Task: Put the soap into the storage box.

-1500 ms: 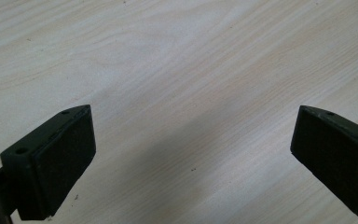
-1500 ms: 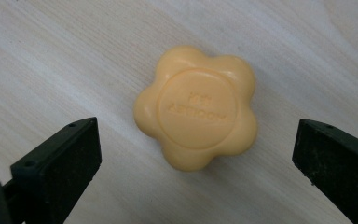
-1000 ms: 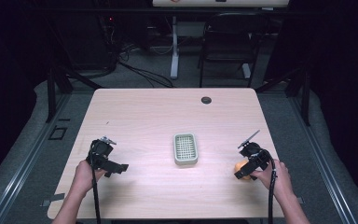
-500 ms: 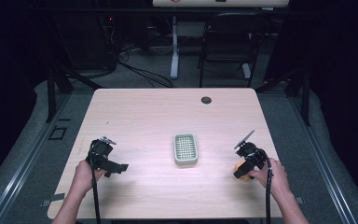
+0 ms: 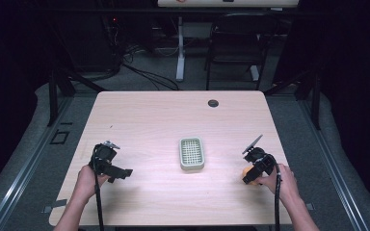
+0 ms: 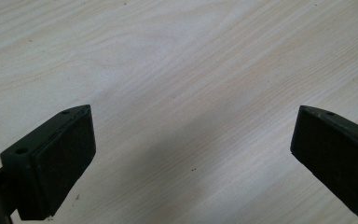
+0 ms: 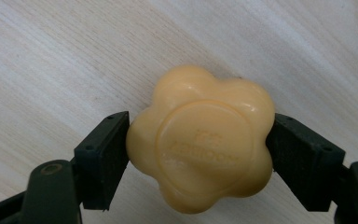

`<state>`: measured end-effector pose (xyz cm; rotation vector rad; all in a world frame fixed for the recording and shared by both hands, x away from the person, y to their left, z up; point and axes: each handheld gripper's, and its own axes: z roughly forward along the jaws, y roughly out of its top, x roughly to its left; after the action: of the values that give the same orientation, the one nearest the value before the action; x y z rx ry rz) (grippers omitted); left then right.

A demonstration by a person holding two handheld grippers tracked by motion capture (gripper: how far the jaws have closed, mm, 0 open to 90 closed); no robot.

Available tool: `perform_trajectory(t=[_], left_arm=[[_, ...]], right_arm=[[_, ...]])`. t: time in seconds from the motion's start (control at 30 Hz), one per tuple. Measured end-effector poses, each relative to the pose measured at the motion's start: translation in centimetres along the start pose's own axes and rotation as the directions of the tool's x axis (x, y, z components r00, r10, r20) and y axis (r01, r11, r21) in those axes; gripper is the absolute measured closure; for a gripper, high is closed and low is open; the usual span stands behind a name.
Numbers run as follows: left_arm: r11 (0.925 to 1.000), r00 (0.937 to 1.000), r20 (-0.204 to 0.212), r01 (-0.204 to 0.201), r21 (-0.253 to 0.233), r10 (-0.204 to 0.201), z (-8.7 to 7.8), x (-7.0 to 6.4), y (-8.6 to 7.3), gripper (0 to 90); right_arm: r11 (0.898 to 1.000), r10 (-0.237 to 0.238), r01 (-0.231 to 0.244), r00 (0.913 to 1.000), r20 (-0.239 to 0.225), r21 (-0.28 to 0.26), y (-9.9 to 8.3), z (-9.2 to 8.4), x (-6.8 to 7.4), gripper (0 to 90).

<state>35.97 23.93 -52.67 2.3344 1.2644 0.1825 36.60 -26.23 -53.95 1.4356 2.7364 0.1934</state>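
Observation:
A yellow-orange, flower-shaped bar of soap (image 7: 200, 144) lies on the table near its right front edge, also seen as an orange spot (image 5: 246, 172) in the high view. My right gripper (image 7: 198, 140) has just been closing its jaws, and both pads now press on the soap's sides. In the high view that gripper (image 5: 251, 174) sits low over the soap, held by a hand. My left gripper (image 6: 193, 140) is open over bare wood with nothing between its jaws, at the table's left front (image 5: 118, 172). A pale green soap dish (image 5: 181, 154) with a grid insert stands empty at the centre.
The light wooden table (image 5: 173, 120) has a dark round grommet (image 5: 213, 103) near its far edge. Behind it are a chair (image 5: 236, 43), a desk leg and cables on the floor. Cables trail from both grippers toward the front edge.
The right gripper's jaws have come together onto the orange soap. Both hands stayed where they were, and the left gripper looks the same.

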Motion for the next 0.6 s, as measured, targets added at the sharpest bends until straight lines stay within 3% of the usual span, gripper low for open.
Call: perform_trajectory(t=[0.1,0.13,0.2,0.3,0.4,0.57,0.6], left_arm=[[1.0000,1.0000,-0.002,0.001,-0.001,-0.001,0.02,-0.03,0.00,0.0],[1.0000,1.0000,-0.003,-0.002,-0.001,0.001,0.04,-0.04,0.01,0.0],[1.0000,1.0000,-0.002,-0.001,-0.001,0.001,0.06,-0.05,0.01,0.0],[1.0000,1.0000,-0.003,-0.001,0.000,0.001,0.07,-0.07,0.01,0.0],[1.0000,1.0000,-0.003,-0.002,0.001,0.002,0.08,-0.08,0.01,0.0],[1.0000,1.0000,-0.003,-0.002,0.001,0.002,0.08,-0.08,0.01,0.0],[1.0000,1.0000,-0.003,-0.002,0.001,0.002,0.08,-0.09,0.01,0.0]], right_arm=[[1.000,-0.010,0.010,0.9999,-0.007,0.012,0.03,-0.10,-0.12,23.7],[1.000,0.014,-0.014,0.9999,-0.003,-0.022,-0.06,0.15,0.08,23.9],[1.000,0.007,-0.007,1.0000,-0.006,-0.022,-0.03,0.13,0.03,24.2],[1.000,-0.016,0.016,0.9999,-0.003,0.014,0.11,-0.02,-0.18,24.5],[1.000,0.008,-0.008,0.9999,-0.010,-0.014,-0.01,0.28,-0.08,24.8],[0.999,-0.022,0.021,0.9996,0.018,0.029,0.24,0.29,0.15,25.3],[1.000,0.006,-0.006,0.9999,0.012,-0.010,0.08,0.62,0.31,25.4]])
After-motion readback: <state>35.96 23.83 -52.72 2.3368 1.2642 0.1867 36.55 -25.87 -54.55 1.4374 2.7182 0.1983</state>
